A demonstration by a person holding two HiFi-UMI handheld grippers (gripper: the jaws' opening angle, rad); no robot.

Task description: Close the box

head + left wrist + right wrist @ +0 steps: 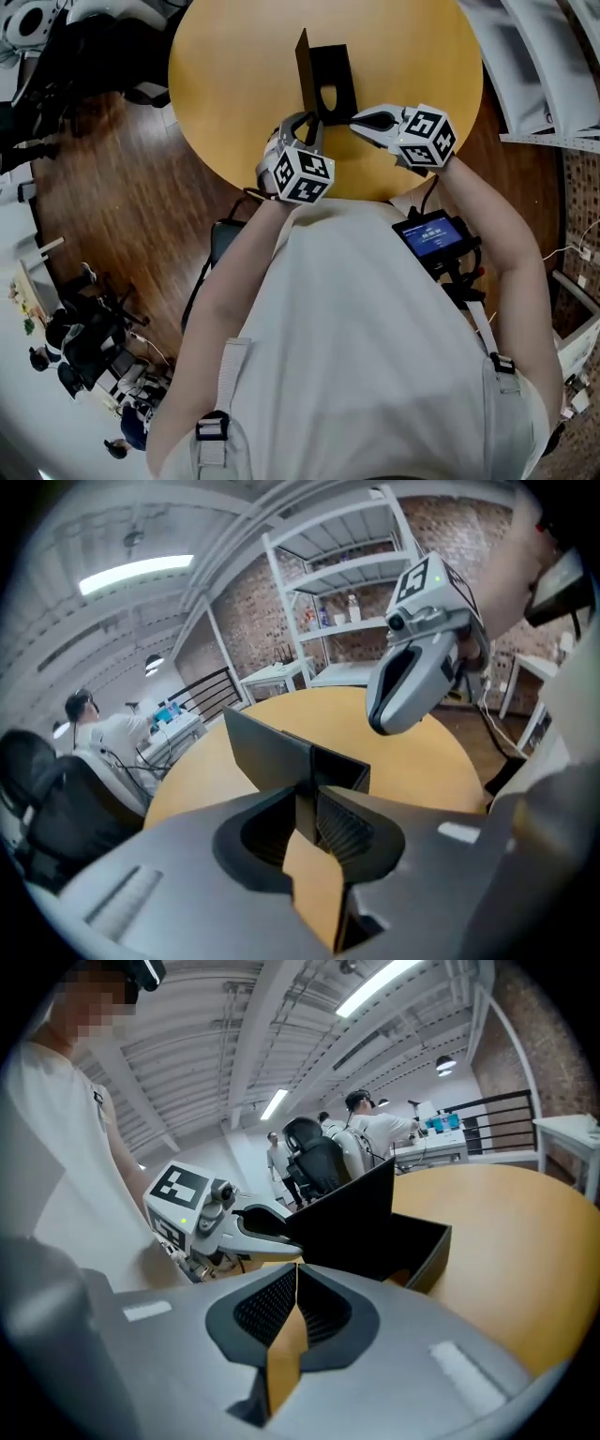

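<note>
While its lid point(306, 75) is stood upright, box point(336, 80): parked open on the round yellow table point(234, 75), just ahead of the person.
Left gripper point(305, 127): clamped on the lid's near edge.
Right gripper point(357, 119): jaws pressed together, nothing pinched, tip just beside the box.

The box point(337, 80) sits on the counter point(225, 84) in the upper middle of the head view. Its lid point(305, 70) stands upright along the box's left side. The left gripper point(309, 127) is just below the box at its lower left corner, with its jaws closed on the lid's near edge. The right gripper point(356, 119) is just beside the box's lower right corner, jaws together with nothing between them. The floor point(112, 206) lies left of the counter.
</note>
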